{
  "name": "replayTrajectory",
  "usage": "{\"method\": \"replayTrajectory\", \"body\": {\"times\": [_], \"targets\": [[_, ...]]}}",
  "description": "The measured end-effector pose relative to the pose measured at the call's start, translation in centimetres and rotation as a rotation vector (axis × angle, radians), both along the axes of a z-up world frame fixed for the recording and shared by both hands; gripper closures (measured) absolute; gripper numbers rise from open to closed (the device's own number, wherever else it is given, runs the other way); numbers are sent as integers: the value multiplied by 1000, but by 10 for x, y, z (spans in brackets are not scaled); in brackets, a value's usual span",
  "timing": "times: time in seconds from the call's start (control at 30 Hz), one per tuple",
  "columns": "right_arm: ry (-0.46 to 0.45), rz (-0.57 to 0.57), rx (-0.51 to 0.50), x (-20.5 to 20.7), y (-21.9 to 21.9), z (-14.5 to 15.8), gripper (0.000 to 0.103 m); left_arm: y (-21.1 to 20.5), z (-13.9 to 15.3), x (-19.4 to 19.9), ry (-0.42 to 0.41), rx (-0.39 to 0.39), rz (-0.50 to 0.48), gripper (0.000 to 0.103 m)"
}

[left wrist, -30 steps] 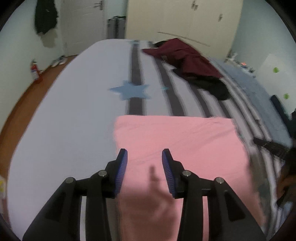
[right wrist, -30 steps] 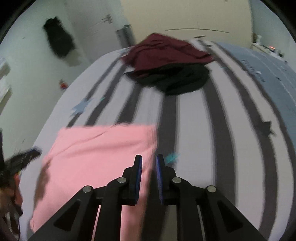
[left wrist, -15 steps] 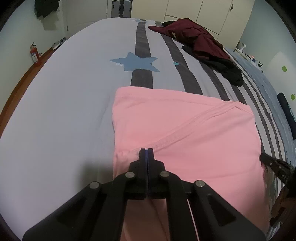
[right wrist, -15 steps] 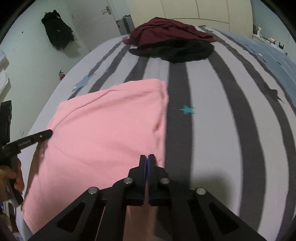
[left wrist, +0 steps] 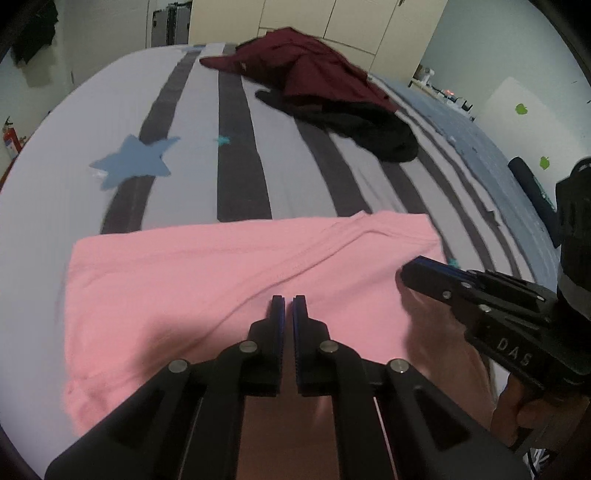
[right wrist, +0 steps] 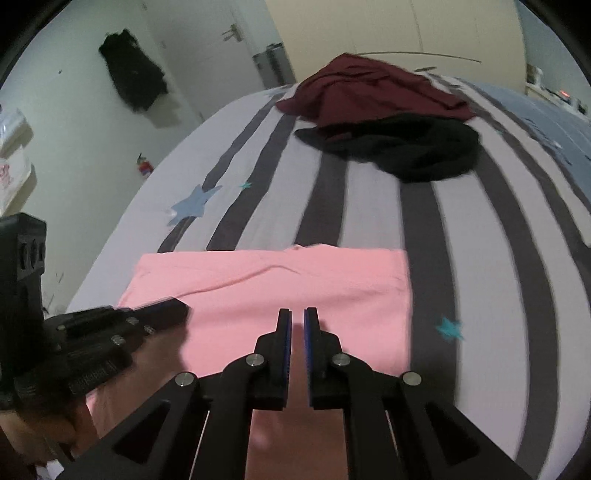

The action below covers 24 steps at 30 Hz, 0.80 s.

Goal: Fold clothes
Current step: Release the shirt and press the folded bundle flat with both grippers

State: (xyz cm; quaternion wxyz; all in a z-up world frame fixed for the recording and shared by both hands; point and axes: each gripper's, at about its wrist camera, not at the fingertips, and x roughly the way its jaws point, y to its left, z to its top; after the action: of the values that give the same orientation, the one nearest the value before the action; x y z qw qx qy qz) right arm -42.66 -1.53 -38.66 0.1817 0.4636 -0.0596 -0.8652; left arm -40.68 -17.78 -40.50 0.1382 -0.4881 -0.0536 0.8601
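Fold step: left claw (left wrist: 289, 306) together, right claw (right wrist: 297, 319) parting, both above pink garment (left wrist: 221, 280); next, regrip ahead.

A striped bedspread (right wrist: 369, 206) is being seen centrally; cream wardrobes (right wrist: 399, 29) and a white door (right wrist: 207, 55) are being shown above.

You have a plain pink garment (left wrist: 207, 280) before you on a pale lilac bed sheet (left wrist: 66, 184) with dark grey stripes and blue stars; beyond lie a maroon garment (left wrist: 306, 70) and a black garment (left wrist: 373, 133). Your grippers' pads are blue.
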Motion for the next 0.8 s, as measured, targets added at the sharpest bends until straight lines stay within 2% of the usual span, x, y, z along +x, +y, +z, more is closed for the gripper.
{"method": "replayTrajectory", "body": {"times": [0.03,0.13,0.17,0.23,0.33,0.37,0.4,0.5,0.6,0.7,0.8], "targets": [[-7,0,13,-5,-2,-5,96,-3,-2,-3,2,-4,13,101],[-18,-49,55,-15,12,-17,96,-22,-3,-6,-13,58,73,101],[-26,-76,46,-17,22,-20,100,-24,-2,-6,-12,61,72,101],[-42,-128,22,-21,44,-24,103,-27,-1,-5,-8,60,73,101],[-32,-147,38,-23,55,-19,103,-32,4,-2,-10,68,87,101],[-24,-156,41,-23,57,-15,97,-33,7,0,-5,69,94,101],[-11,-166,23,-23,59,-9,97,-37,12,5,6,68,102,101],[17,-118,-18,-22,45,4,97,-44,22,14,27,55,117,101],[19,-6,-28,-20,12,8,97,-60,30,34,35,10,143,101],[-1,53,-16,-20,-14,-1,97,-77,26,44,13,-7,180,101],[-35,43,-4,-23,-21,-16,97,-93,14,48,-12,-46,194,101]]}}
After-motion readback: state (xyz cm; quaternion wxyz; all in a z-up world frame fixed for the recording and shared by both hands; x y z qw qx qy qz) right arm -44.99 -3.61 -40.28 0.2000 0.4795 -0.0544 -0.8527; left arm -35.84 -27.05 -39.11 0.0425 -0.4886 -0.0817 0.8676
